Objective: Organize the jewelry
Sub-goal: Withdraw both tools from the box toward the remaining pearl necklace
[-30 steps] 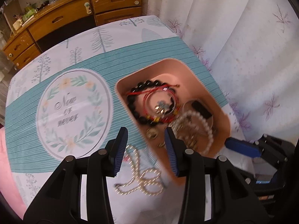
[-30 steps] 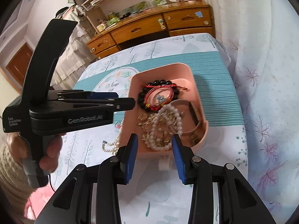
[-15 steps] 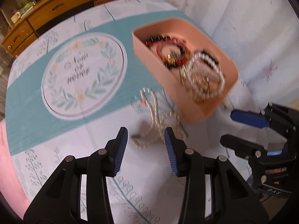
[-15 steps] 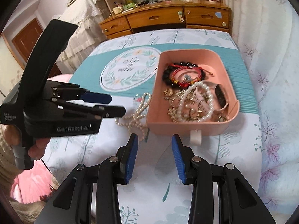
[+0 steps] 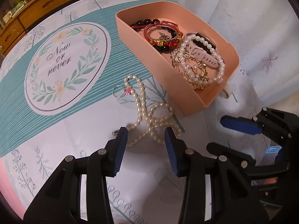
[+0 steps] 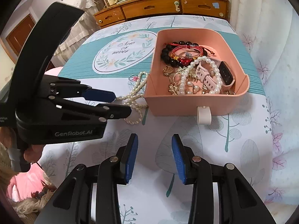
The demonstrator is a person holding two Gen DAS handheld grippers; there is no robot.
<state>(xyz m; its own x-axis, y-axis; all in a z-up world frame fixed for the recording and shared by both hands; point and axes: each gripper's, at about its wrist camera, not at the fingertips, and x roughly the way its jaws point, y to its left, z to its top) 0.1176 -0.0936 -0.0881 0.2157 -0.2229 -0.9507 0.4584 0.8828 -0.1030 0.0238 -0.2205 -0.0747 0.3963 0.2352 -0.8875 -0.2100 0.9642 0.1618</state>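
— Left wrist view: where's the necklace [image 5: 147, 115]?
— On the cloth [image 5: 78, 130] beside the tray [image 5: 149, 56], under the left gripper [image 5: 145, 138], jaws parted, empty.
— Right gripper [image 6: 155, 143]?
— Parted, empty too.

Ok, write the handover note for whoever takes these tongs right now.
Left tongs: open, empty, poised right over the pearl necklace.
Right tongs: open, empty, above bare tablecloth in front of the pink tray.
Done: bracelets, pearl strand, gold chains and watch already lie in the tray.
Left: necklace and the small ring beside it, both on the cloth outside the tray.
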